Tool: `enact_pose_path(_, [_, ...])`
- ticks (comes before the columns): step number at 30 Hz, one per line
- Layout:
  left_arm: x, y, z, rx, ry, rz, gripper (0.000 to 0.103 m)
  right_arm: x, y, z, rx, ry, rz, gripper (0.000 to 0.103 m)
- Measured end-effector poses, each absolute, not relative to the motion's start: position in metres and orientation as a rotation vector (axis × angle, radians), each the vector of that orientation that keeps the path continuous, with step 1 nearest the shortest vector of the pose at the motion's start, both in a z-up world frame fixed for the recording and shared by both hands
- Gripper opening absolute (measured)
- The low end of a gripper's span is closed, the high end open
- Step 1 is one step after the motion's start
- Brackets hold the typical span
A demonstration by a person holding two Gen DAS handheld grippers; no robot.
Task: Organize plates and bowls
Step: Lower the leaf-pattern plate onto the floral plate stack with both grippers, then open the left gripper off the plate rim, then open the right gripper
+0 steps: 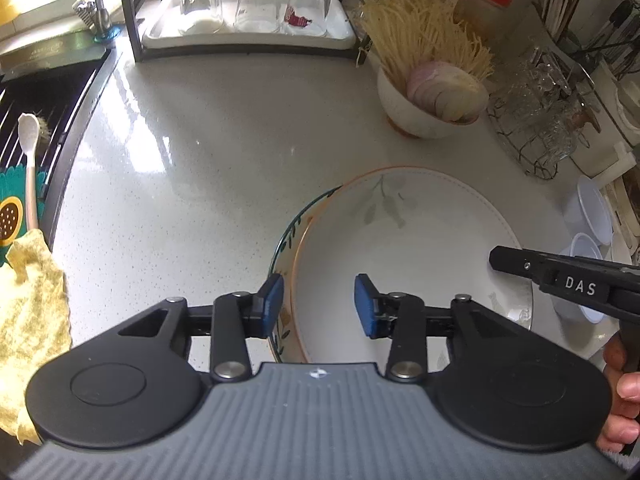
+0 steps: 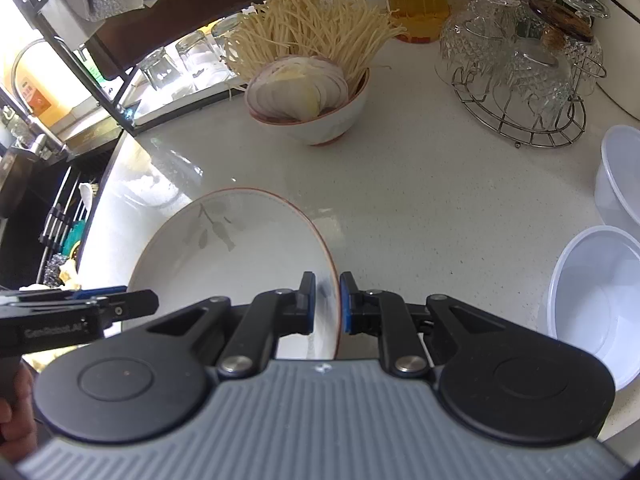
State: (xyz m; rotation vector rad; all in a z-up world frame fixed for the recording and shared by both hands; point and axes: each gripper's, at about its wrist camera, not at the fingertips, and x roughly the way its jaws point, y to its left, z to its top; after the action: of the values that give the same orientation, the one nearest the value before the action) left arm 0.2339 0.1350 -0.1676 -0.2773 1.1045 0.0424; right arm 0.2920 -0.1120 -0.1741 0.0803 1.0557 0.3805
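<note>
A white plate with a grey leaf motif [image 1: 400,248] lies on top of a floral-rimmed plate [image 1: 282,240] on the pale counter. My left gripper [image 1: 319,306] is open. Its blue pads [image 1: 272,304] straddle the left rims of both plates without pressing on them. In the right wrist view my right gripper [image 2: 325,304] is shut on the right rim of the white plate [image 2: 240,256]. That gripper's black tip [image 1: 496,258] shows at the plate's right edge in the left wrist view. The left gripper [image 2: 148,300] pokes in from the left in the right wrist view.
A bowl of enoki mushrooms and sliced onion [image 2: 316,112] stands behind the plates. A wire rack of cut-glass bowls [image 2: 520,80] and white plastic bowls [image 2: 596,304] are at the right. The sink [image 1: 36,92], a yellow cloth [image 1: 28,312] and a tray of glasses [image 1: 248,12] lie left and behind.
</note>
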Motion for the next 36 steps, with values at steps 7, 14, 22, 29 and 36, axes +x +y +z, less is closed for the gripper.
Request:
enact_pose_path(7, [0.232,0.137,-0.162,-0.265,1.075,0.051,0.051,0.292,-0.107,-0.182,0.09,1.093,0.404,0.016])
enact_pose_path(14, [0.229,0.142,-0.152,-0.279,1.038,0.048,0.051,0.293,-0.106,-0.18,0.099,1.087,0.389,0.016])
enact_pose_path(22, [0.223,0.146,-0.121,-0.276,0.958,0.017,0.051,0.289,-0.107,-0.141,0.14,0.938,0.393,0.017])
enact_pose_path(29, [0.218,0.147,-0.081,-0.251,0.869,-0.045,0.051,0.277,-0.108,-0.1,0.161,0.824,0.405,0.017])
enact_pose_path(36, [0.214,0.138,-0.041,-0.232,0.783,-0.122,0.051,0.253,-0.115,-0.063,0.192,0.739,0.352,0.017])
